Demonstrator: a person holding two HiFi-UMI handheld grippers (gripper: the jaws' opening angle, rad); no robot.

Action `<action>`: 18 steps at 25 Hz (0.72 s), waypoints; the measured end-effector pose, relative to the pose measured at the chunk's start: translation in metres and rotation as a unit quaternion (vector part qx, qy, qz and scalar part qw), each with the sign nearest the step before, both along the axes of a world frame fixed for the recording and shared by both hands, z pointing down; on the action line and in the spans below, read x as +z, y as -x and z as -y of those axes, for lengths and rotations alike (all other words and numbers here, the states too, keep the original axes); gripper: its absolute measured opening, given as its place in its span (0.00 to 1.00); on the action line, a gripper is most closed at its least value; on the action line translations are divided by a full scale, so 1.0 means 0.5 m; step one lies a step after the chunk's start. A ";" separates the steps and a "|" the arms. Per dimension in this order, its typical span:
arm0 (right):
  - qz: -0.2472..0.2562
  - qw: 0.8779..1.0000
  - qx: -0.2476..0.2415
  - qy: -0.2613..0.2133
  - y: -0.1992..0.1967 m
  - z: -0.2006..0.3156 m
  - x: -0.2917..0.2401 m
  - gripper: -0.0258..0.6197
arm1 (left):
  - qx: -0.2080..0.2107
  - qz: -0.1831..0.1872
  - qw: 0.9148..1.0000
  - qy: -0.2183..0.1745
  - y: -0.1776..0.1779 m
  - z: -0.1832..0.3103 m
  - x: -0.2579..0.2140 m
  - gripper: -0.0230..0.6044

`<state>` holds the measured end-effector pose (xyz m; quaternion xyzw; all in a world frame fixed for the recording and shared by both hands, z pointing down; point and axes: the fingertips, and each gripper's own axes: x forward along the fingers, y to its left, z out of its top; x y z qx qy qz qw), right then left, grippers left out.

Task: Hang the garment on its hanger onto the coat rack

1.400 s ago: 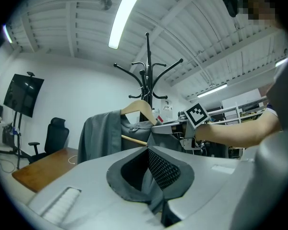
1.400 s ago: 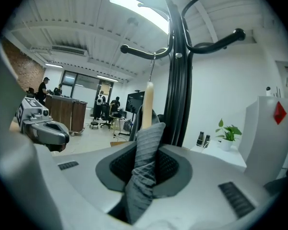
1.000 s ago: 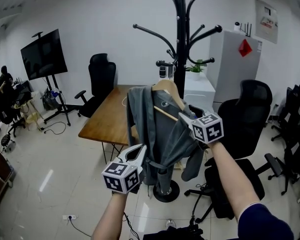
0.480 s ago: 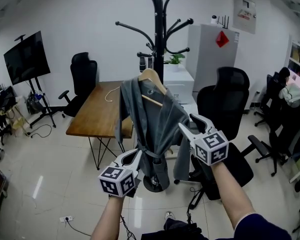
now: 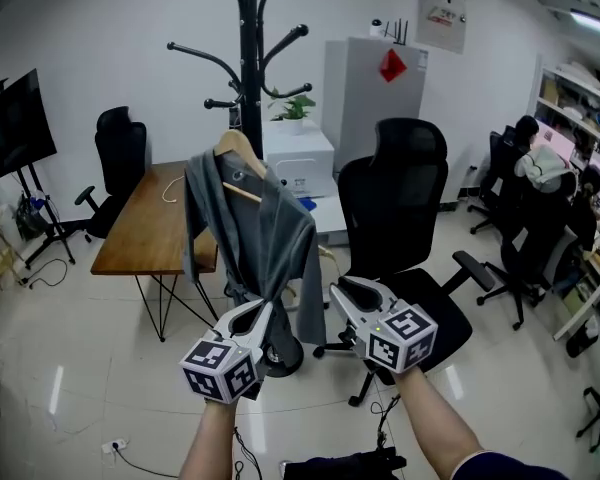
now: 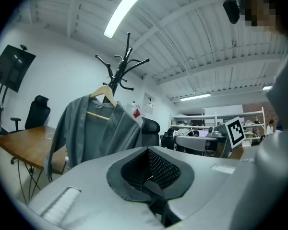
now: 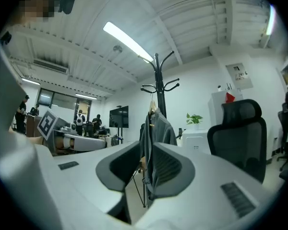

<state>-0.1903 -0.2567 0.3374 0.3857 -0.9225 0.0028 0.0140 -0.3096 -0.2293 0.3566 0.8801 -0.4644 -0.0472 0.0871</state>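
The grey garment hangs on a wooden hanger from a low hook of the black coat rack. Both grippers are below it and nearer me, touching nothing. My left gripper is shut and empty, just in front of the garment's hem. My right gripper is to the right of the hem; its jaws are closing, a narrow gap is still showing and nothing is between them. The left gripper view shows the garment ahead on the rack. The right gripper view shows the garment through the gap.
A wooden table stands behind and left of the rack. A black office chair is close on the right, before a white cabinet. Another chair and a screen stand far left. People sit at desks far right.
Both grippers have drawn back and down from the garment, which stays on the rack. The right jaws have narrowed. My view has swung to the right.
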 end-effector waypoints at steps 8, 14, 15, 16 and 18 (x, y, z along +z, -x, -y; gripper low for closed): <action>-0.014 0.996 -0.081 0.027 -0.001 -0.082 0.031 0.04 | -0.018 -0.003 1.000 0.020 -0.075 -0.047 0.027 0.02; -0.006 0.993 -0.114 0.021 0.020 -0.103 0.028 0.04 | -0.043 -0.004 0.999 0.026 -0.067 -0.071 0.026 0.02; -0.006 0.993 -0.117 0.020 0.024 -0.103 0.027 0.04 | -0.046 -0.002 0.999 0.025 -0.064 -0.074 0.023 0.02; -0.004 0.993 -0.118 0.020 0.026 -0.103 0.026 0.04 | -0.048 0.000 0.999 0.025 -0.061 -0.077 0.021 0.02; 0.001 0.992 -0.121 0.020 0.028 -0.105 0.024 0.04 | -0.051 0.005 0.998 0.026 -0.060 -0.081 0.019 0.02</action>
